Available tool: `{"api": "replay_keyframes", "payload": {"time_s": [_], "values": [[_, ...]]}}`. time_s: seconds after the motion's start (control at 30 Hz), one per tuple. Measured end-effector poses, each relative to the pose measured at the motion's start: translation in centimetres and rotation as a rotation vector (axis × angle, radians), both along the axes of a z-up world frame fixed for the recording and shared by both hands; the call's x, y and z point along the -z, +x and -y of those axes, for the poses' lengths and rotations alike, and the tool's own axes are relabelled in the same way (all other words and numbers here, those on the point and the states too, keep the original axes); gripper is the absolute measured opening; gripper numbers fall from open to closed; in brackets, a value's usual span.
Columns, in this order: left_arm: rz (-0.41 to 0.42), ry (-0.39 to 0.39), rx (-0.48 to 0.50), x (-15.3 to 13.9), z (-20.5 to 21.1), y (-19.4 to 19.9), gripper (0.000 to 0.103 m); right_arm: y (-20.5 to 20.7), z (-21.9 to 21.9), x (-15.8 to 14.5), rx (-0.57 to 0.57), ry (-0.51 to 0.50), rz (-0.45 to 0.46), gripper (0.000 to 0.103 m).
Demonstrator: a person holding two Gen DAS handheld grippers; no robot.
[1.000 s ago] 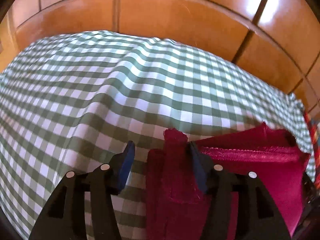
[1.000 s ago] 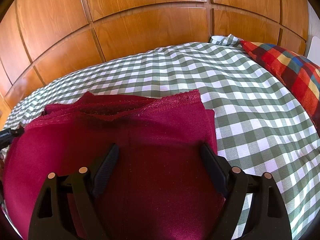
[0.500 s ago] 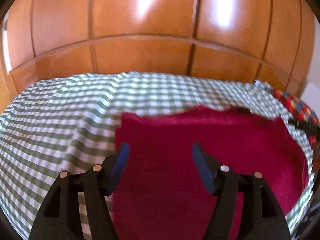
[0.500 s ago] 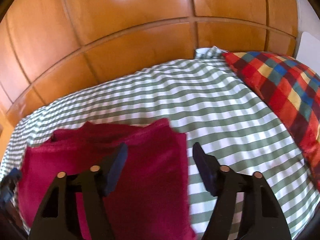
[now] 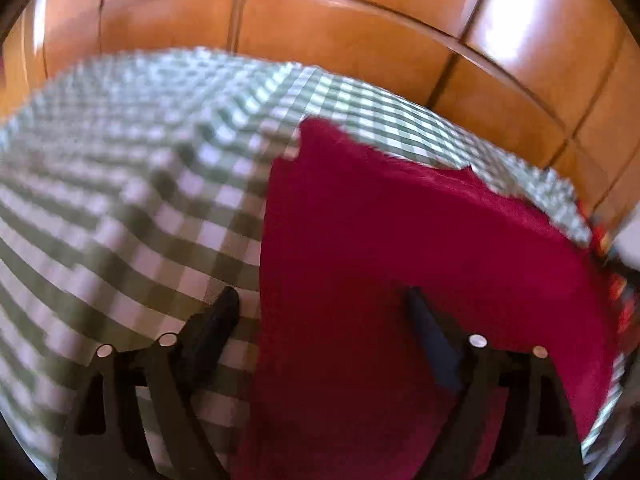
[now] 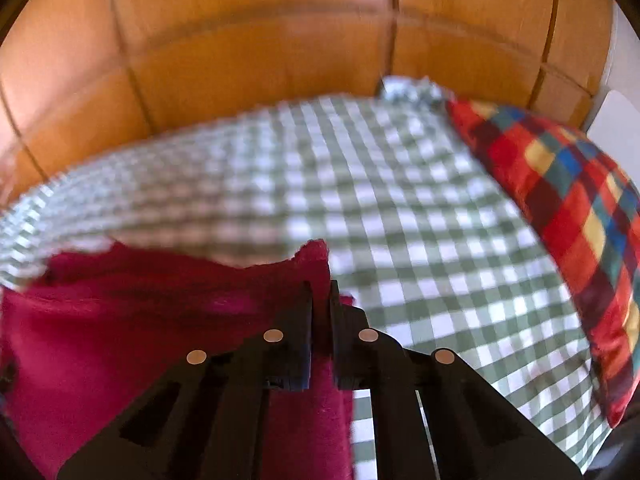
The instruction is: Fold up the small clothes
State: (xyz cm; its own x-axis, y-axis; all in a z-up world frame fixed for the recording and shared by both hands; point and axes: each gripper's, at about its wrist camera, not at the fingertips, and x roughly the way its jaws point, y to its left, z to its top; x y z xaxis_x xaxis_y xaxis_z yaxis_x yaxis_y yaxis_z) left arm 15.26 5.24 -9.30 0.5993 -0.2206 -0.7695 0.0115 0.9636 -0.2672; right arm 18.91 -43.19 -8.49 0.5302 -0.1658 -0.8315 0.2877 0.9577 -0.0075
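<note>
The right gripper [image 6: 320, 300] is clamped on the right-hand edge of the crimson garment [image 6: 140, 328], a strip of cloth pinched between its black jaws. The left gripper [image 5: 324, 304] has its jaws spreading wide, one finger over the checked sheet [image 5: 132, 200], the other over the garment's left part, nothing pressed between them. The garment is a soft, fuzzy deep-red piece lying flat, with a ragged far edge and a straight left side. Beyond it stretches green-and-white gingham bedding, then glossy orange wood panels [image 5: 360, 28]. To the right of the right gripper lies a multicoloured plaid pillow [image 6: 568, 208]. A second ago the right jaws stood wide over the cloth; half a second ago the left jaws were narrower.
</note>
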Motion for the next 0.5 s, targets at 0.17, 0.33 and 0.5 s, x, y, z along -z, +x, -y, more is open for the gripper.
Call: {"api": "replay_keyframes", "payload": {"time_s": [0.17,0.33,0.5], "values": [[0.023,0.052,0.009,0.2,0.8,-0.1,0.088,0.4,-1.4,0.1,-0.011,-0.091,0.008,0.008],[0.042,0.110,-0.011,-1.1,0.9,-0.8,0.087,-1.2,-1.6,-2.5,0.010,-0.105,0.065,0.064],[0.116,0.197,0.000,-3.1,1.0,-2.9,0.086,-4.0,-3.8,-5.8,-0.042,-0.064,0.169,0.065]]}}
